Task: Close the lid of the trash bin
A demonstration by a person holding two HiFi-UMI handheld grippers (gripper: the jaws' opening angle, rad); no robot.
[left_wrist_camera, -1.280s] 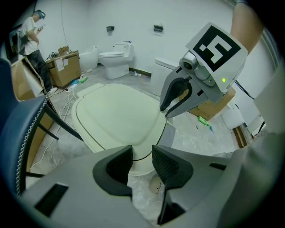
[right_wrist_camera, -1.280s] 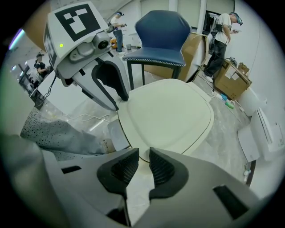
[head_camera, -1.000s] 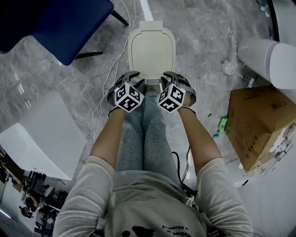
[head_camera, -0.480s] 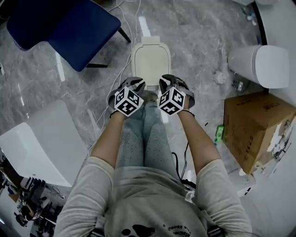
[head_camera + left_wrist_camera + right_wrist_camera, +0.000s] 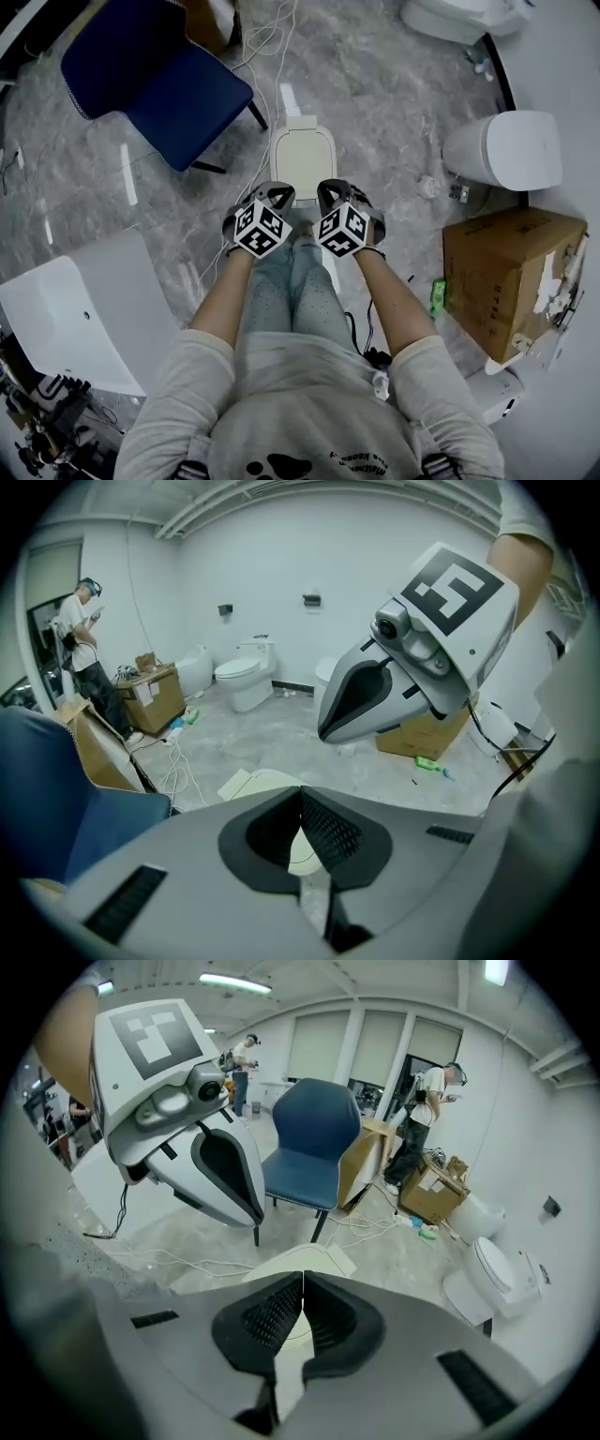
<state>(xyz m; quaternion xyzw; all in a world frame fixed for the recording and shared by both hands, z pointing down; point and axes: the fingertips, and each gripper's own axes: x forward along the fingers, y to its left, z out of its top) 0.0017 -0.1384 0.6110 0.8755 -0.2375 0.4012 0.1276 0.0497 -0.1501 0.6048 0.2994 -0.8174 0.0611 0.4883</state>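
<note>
The bin [image 5: 305,155] stands on the floor [image 5: 394,84] just beyond the person's knees, with a blue chair [image 5: 159,80] at far left and a toilet [image 5: 506,150] to the right. Its pale lid [image 5: 305,164] lies flat on the rim with no gap that I can see, so the closing looks done.

The left claw [image 5: 275,194] and right claw [image 5: 333,192] hang side by side over the bin's near edge, angled down at it but apart from it. I judge that nothing there needs pressing any more. Both claws have just been closing. In each gripper view the ribbed pads meet at a thin seam with nothing between them, and only the lid shows past them lower down. The matched, centred pose suits a lid pushed evenly from both sides.

A cardboard box [image 5: 506,272] sits at right, well apart from the bin, and cables [image 5: 253,141] trail along the floor beside the bin's left side.
</note>
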